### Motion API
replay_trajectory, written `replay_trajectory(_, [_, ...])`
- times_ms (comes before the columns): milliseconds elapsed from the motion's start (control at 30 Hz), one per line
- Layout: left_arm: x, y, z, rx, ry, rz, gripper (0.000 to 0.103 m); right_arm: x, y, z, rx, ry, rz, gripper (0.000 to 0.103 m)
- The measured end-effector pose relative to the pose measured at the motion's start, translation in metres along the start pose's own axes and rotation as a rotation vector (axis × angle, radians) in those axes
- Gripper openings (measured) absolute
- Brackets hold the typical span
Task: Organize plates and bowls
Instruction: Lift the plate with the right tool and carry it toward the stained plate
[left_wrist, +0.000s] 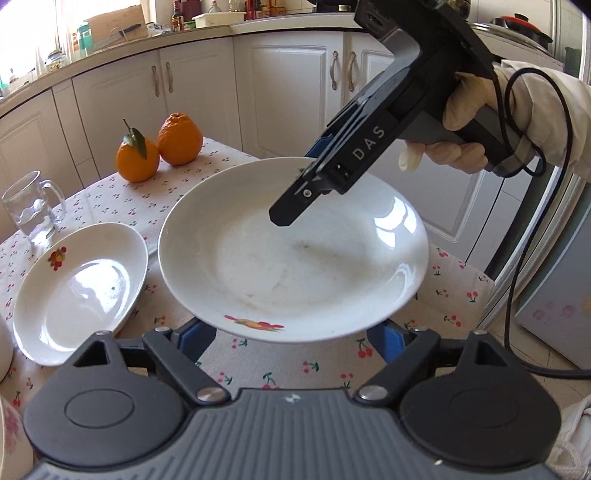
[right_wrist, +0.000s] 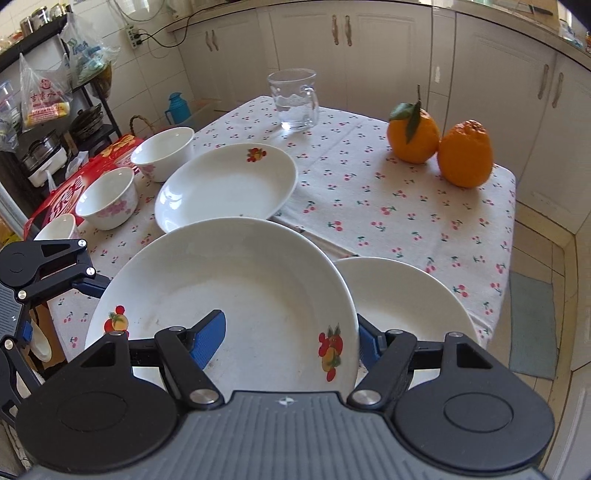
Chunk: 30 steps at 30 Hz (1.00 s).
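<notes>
Nearest the lens in the right wrist view, the right gripper (right_wrist: 286, 341) pinches the near rim of a fruit-printed plate (right_wrist: 236, 291): one blue pad (right_wrist: 208, 341) lies on the plate's inner face, the other sits behind the rim. In the left wrist view the left gripper (left_wrist: 295, 336) shows its blue fingers (left_wrist: 388, 341) set wide beneath the opposite edge of the same plate; whether they press on it or merely cradle it cannot be told. The plate hangs tilted above the cherry-print tablecloth (right_wrist: 388, 206), carried between both tools.

Step in hand, as judged: transport of a lifted plate toward a stack. The likeliest target is the second fruit-printed plate (right_wrist: 227, 184), lying flat just beyond the carried one; the next move would call for levelling the held plate, centring it over that plate and lowering it before either grip is let go.

A third plate (right_wrist: 406, 299) rests at the table's near edge, partly hidden behind the carried one. To the left stand three flower-printed bowls (right_wrist: 107, 197), close to the target and the likeliest thing to be struck in passing. Farther off, a glass mug (right_wrist: 293, 99) and two oranges (right_wrist: 439, 147) stand well clear.
</notes>
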<state>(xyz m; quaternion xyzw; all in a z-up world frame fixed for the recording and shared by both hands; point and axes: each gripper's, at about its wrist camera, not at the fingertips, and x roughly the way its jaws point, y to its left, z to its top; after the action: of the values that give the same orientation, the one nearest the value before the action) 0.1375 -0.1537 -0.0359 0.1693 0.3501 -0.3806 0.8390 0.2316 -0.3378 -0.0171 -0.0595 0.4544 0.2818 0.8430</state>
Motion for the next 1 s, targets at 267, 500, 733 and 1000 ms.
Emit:
replay_trajectory(267, [0.021,0.001,0.011,0.013,0.013,-0.03,0.088,0.004,-0.027,-0.011,0.062,0.005,-0.048,0.078])
replay_trajectory(500, [0.031,0.0,0.014,0.013,0.019,-0.03,0.088,0.008,-0.04,-0.014,0.088,-0.004,-0.055,0.078])
replay_trajectory(733, [0.04,0.001,0.022,0.031,0.018,-0.031,0.088,0.013,-0.055,-0.017,0.117,-0.005,-0.053,0.078])
replay_trajectory(1000, [0.049,0.004,0.027,0.029,0.021,-0.033,0.088,0.021,-0.067,-0.023,0.152,0.006,-0.059,0.078])
